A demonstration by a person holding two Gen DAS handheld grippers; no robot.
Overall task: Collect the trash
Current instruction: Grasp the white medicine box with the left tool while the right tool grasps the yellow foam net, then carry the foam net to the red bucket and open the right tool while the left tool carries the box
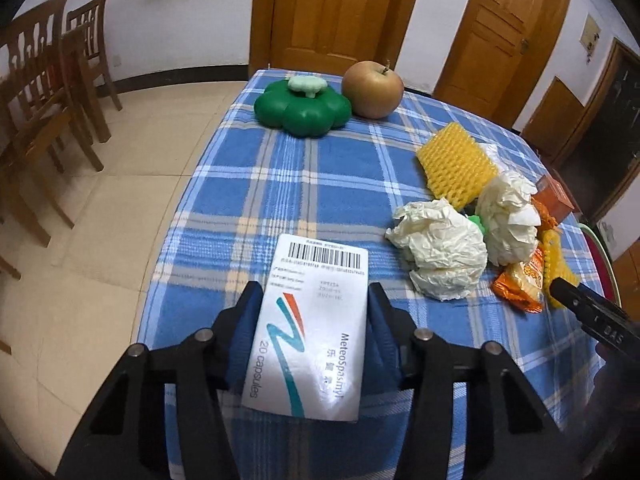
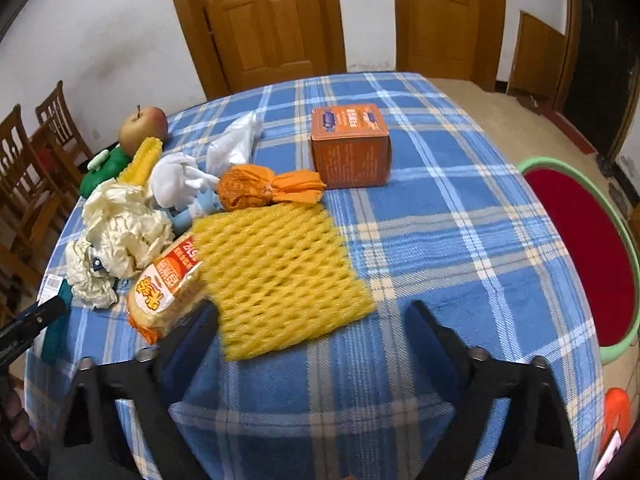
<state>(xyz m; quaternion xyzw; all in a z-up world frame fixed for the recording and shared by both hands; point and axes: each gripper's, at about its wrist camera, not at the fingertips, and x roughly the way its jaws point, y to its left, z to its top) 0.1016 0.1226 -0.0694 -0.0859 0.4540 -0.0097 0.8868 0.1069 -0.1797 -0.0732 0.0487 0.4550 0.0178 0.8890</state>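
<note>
left gripper [image 1: 312, 300] clamps the capsule box [image 1: 308, 332]; right gripper [image 2: 312, 312] gapes empty, foam net [image 2: 280, 276] between its fingers. crumpled paper [image 1: 440, 252] and wrappers ahead remain uncollected.

Home dining room: plaid-clothed table [image 2: 440, 184], wooden chairs [image 1: 44, 92], panelled wooden doors [image 1: 336, 12].

Your left tongs [image 1: 312, 300] clamp a white capsule box [image 1: 310, 332], barcode end pointing away, above the surface [image 1: 280, 184]. Ahead of your spread right tongs [image 2: 312, 312] lies a flat yellow foam net [image 2: 280, 276]. Left of it you see a snack wrapper [image 2: 168, 288], crumpled cream paper [image 2: 120, 236] and an orange wrapper [image 2: 256, 190], bunched together.
</note>
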